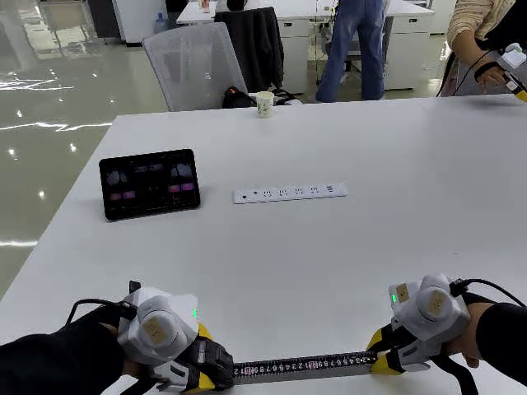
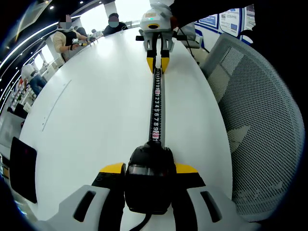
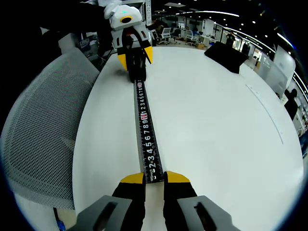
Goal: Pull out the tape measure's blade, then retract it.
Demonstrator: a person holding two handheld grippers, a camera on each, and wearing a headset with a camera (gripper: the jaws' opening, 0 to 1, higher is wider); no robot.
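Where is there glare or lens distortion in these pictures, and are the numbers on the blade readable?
Head view: glare streaks the floor, blade numbers tiny. Left gripper view: fisheye curves the table edge, numbers sharp near the case. Right gripper view: same curving, numbers clear.

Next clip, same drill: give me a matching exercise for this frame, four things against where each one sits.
Things:
1. tape measure case
2. blade tip
3. power strip
4. paper cup

Places:
A. pinched by the right gripper
B. near the far edge of the table
C. clamped in the left gripper
D. flat mid-table, to the right of the tablet in the head view

Pairs: 1-C, 2-A, 3-D, 4-B.
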